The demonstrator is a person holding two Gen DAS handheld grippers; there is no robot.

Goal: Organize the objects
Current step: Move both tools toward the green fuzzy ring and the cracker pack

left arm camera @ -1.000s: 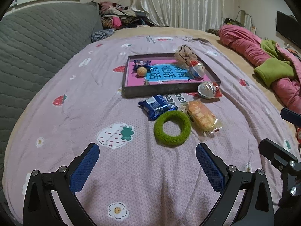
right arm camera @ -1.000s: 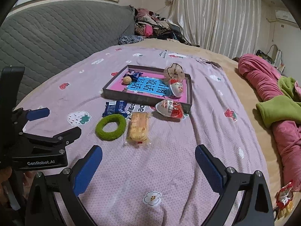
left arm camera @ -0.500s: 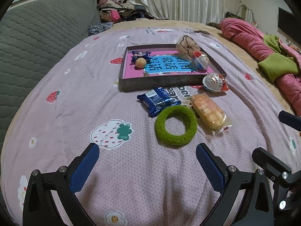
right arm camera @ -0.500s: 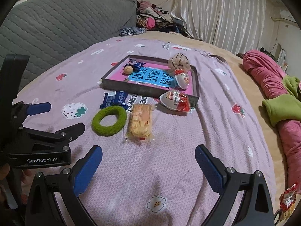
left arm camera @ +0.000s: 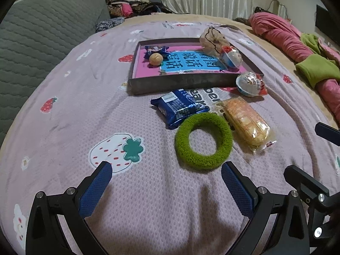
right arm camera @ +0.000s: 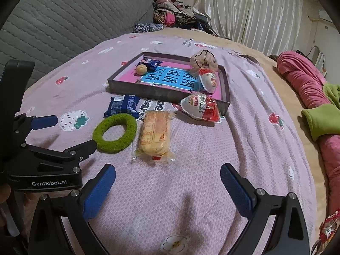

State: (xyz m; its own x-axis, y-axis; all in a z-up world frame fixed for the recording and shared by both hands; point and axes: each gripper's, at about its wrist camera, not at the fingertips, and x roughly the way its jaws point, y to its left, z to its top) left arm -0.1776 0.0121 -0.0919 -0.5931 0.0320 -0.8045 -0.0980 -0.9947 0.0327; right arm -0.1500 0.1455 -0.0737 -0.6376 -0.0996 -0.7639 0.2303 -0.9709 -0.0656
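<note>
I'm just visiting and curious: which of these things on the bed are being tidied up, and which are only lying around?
Being tidied:
green fuzzy ring
blue snack packet
yellow cake packet
egg-shaped toy
tray

Lying around:
pink quilt
green cloth
clothes pile

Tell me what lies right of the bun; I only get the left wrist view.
Observer: A red packet lies far right, near the pink blanket.
Operator: Is the right claw holding anything?
Observer: No, it is open and empty.
Operator: How near is my left claw to the ring?
Observer: From the side, one finger ends right beside the ring's near edge; contact is unclear.
</note>
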